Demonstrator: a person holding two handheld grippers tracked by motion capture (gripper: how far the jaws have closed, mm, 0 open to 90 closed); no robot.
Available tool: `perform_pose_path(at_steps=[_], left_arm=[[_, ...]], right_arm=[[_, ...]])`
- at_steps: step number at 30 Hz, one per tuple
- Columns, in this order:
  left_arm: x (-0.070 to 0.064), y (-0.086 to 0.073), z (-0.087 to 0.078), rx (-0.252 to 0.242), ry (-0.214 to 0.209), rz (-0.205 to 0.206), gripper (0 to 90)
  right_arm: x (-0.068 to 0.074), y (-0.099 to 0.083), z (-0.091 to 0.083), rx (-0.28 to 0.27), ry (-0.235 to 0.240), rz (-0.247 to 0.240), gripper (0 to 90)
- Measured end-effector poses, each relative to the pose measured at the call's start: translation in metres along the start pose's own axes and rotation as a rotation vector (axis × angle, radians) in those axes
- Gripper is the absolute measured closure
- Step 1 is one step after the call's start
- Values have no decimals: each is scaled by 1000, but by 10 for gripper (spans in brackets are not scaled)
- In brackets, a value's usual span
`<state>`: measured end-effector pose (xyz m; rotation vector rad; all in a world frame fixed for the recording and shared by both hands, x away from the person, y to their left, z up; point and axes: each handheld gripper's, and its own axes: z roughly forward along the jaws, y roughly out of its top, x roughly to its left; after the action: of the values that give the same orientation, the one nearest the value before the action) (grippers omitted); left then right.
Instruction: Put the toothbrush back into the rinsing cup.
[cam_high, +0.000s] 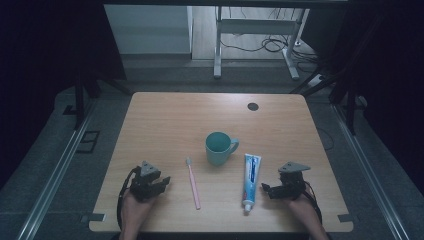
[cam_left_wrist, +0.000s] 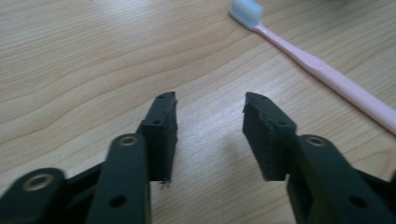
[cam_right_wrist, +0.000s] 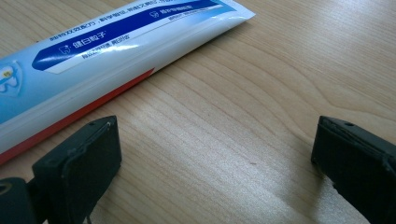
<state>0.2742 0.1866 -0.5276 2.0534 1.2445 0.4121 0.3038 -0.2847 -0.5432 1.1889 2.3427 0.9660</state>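
Observation:
A teal mug (cam_high: 219, 147) stands upright near the table's middle. Left of it a pink toothbrush (cam_high: 193, 183) lies flat, its white bristle head (cam_left_wrist: 246, 11) toward the far side. To the mug's right lies a blue-and-white toothpaste tube (cam_high: 250, 181), cap toward the front edge. My left gripper (cam_high: 164, 181) rests low at the front left, open, with bare wood between its jaws and the toothbrush (cam_left_wrist: 327, 74) just to its right. At the front right my right gripper (cam_high: 265, 189) stands open beside the tube (cam_right_wrist: 93, 56), apart from it.
The wooden table (cam_high: 165, 120) has a dark round grommet (cam_high: 253, 106) near its far edge. Beyond the table stand a white desk frame (cam_high: 255, 35) and loose cables on the floor. Metal rails (cam_high: 55, 175) run along both sides.

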Motion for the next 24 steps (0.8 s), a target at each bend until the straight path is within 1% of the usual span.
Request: perform_pose_path(at_steps=[4, 5, 6, 7, 11, 15, 17, 24], left_arm=[[-3, 2, 0, 4, -24, 7, 669], [-4, 2, 0, 6, -31, 16, 690], [-5, 2, 0, 8, -28, 13, 716], [-5, 3, 0, 11, -33, 23, 734], [-10, 5, -1, 10, -45, 30, 811], [-14, 8, -2, 7, -57, 48, 885], [-16, 10, -2, 7, -55, 49, 893], [-23, 16, -2, 3, -89, 66, 896]], right_arm=[[0, 0, 0, 0, 0, 0, 12], [0, 0, 0, 0, 0, 0, 12], [0, 0, 0, 1, 0, -1, 12], [0, 0, 0, 0, 0, 0, 12], [0, 0, 0, 1, 0, -1, 12], [0, 0, 0, 1, 0, -1, 12], [0, 0, 0, 1, 0, -1, 12], [0, 0, 0, 2, -1, -1, 12]])
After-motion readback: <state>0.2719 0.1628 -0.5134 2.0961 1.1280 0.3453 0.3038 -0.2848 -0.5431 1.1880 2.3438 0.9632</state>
